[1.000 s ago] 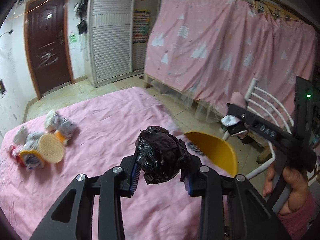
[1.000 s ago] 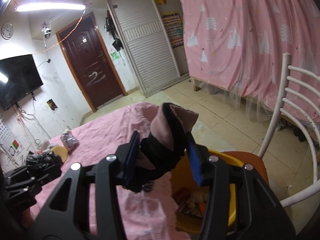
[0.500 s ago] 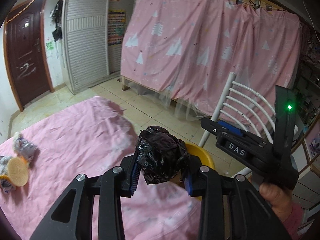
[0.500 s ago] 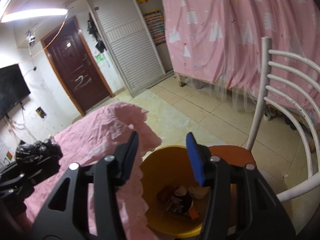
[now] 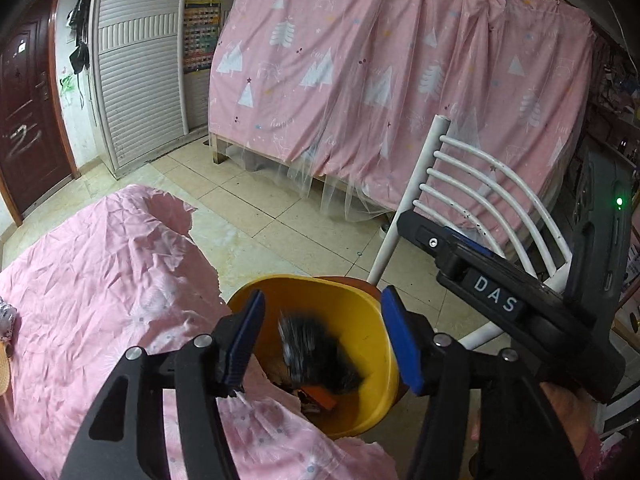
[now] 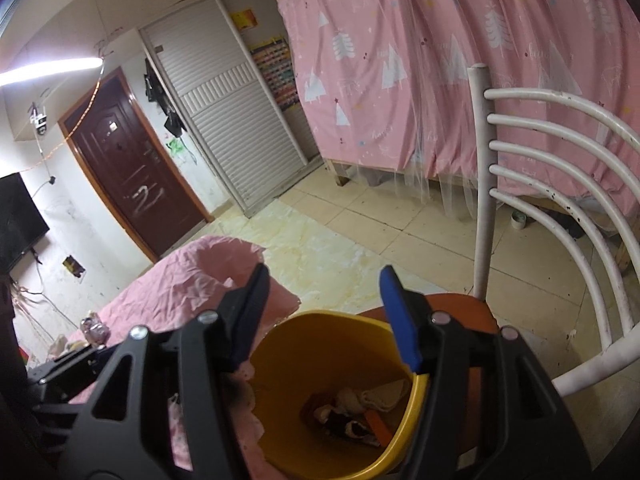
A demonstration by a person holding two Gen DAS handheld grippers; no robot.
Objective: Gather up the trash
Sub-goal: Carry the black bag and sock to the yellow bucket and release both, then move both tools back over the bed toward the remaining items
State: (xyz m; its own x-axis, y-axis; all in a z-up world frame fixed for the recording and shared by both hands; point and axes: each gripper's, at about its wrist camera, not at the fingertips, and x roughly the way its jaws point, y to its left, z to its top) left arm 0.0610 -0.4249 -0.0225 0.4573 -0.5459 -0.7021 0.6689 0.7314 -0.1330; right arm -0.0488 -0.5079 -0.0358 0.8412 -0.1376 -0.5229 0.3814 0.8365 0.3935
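Left tool [image 5: 322, 336] and right tool [image 6: 324, 314], jaws just opened and empty, above yellow bin [image 5: 360, 308] containing blurred black bag [image 5: 316, 354].

Yellow bin [image 5: 372, 312] sits right under my left gripper [image 5: 322, 336], just fwd of the blue pads, mouth up and open, on a red-orange chair seat [image 6: 460, 308]. Black crumpled bag wad [image 5: 316, 352] is below and between the left jaws, clear of both pads, blurred, inside the bin on top of other rubbish. Orange scrap [image 5: 320, 396] lies beside it at the bottom. From my right gripper [image 6: 324, 316] the same bin is directly below the tips; inside I see beige paper wads [image 6: 380, 396], a dark wrapper and an orange strip [image 6: 378, 424]. More trash [image 6: 94, 330] lies far left of the right gripper on pink cloth [image 5: 100, 280], small, can't tell what.
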